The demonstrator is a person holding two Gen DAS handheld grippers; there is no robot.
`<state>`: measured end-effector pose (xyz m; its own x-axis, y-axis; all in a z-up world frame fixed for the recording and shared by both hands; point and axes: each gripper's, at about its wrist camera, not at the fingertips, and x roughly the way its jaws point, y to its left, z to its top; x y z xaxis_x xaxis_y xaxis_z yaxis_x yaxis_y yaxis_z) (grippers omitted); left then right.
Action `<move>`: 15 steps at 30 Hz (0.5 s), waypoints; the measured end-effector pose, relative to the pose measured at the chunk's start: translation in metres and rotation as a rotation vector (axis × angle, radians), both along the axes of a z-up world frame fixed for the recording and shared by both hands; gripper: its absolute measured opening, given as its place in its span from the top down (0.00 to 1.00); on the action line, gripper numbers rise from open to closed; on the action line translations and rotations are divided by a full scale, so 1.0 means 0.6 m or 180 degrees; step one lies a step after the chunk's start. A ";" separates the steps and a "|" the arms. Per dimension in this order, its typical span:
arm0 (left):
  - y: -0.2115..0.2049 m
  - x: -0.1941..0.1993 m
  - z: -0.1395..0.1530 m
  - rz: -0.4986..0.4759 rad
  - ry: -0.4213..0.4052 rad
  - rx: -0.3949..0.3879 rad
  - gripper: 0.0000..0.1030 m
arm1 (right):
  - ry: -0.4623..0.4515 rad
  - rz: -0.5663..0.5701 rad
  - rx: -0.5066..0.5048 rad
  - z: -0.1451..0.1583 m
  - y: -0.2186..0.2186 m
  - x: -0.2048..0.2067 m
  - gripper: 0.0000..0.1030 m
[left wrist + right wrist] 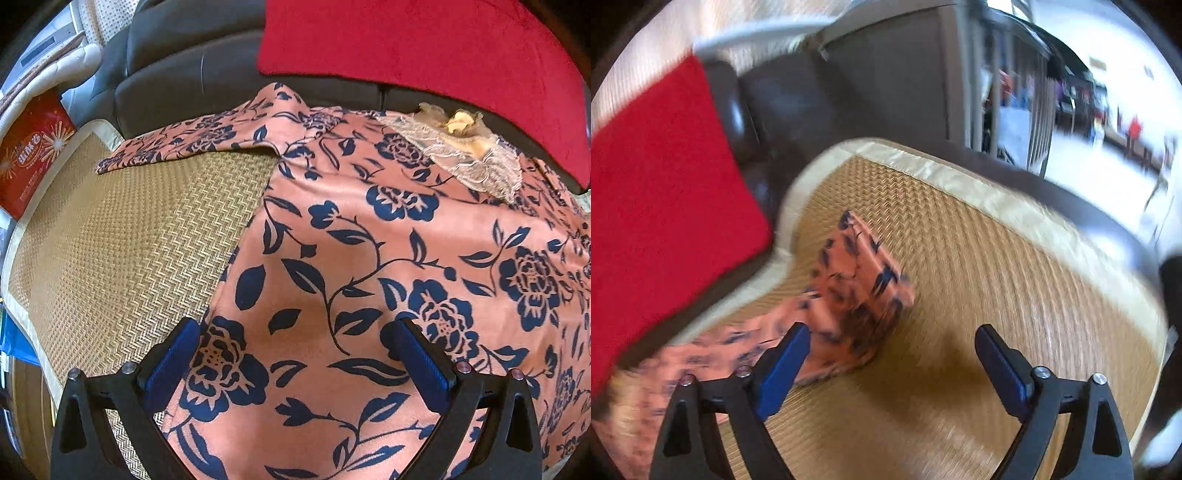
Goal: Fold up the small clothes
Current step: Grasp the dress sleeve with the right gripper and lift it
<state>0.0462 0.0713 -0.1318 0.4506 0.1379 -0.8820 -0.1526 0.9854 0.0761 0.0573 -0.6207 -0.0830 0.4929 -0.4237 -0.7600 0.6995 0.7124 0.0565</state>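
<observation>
A pink garment with dark blue flowers (369,258) lies spread on a woven mat (129,240), one sleeve (184,144) stretched to the left and a beige lace collar (469,151) at the far right. My left gripper (295,347) is open and empty, hovering over the garment's lower left part. In the blurred right wrist view, the garment's other sleeve (857,291) lies bunched on the mat (997,277). My right gripper (890,354) is open and empty just right of that sleeve.
A red cushion (424,48) leans on a dark sofa back (184,55) behind the mat; it also shows in the right wrist view (657,192). A red box (29,147) stands at the mat's left edge. The mat's cream border (960,184) runs along the far side.
</observation>
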 end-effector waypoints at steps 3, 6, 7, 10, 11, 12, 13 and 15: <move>-0.004 0.009 -0.012 -0.0037 0.0015 0.0042 0.00 | 0.0338 0.0030 -0.0159 -0.040 -0.006 0.044 0.28; 0.000 0.014 -0.019 -0.0036 0.0053 0.0093 0.00 | 0.0651 -0.0003 -0.0321 -0.072 0.004 0.074 0.63; 0.005 0.017 -0.024 -0.0018 0.0070 0.0071 0.00 | 0.0624 0.0038 -0.0336 -0.071 0.010 0.081 0.96; 0.018 0.018 -0.032 0.0024 0.0081 0.0019 0.00 | 0.0427 0.0258 0.0044 -0.047 0.030 0.102 0.94; 0.022 0.018 -0.036 0.0044 0.0077 -0.0004 0.00 | 0.0338 0.0379 0.0070 -0.028 0.050 0.110 0.94; 0.028 0.018 -0.041 0.0070 0.0078 -0.0032 0.00 | 0.0206 0.0534 0.0041 0.000 0.079 0.120 0.94; 0.034 0.017 -0.045 0.0100 0.0077 -0.0057 0.00 | 0.0003 0.0725 0.0016 0.039 0.127 0.126 0.94; 0.039 0.014 -0.045 0.0118 0.0053 -0.0082 0.00 | -0.0379 0.1135 0.0102 0.110 0.234 0.136 0.94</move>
<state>0.0543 0.0949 -0.1590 0.4307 0.1314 -0.8929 -0.1879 0.9807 0.0537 0.1387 -0.4802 -0.0172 0.6909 -0.1864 -0.6985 0.3950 0.9065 0.1488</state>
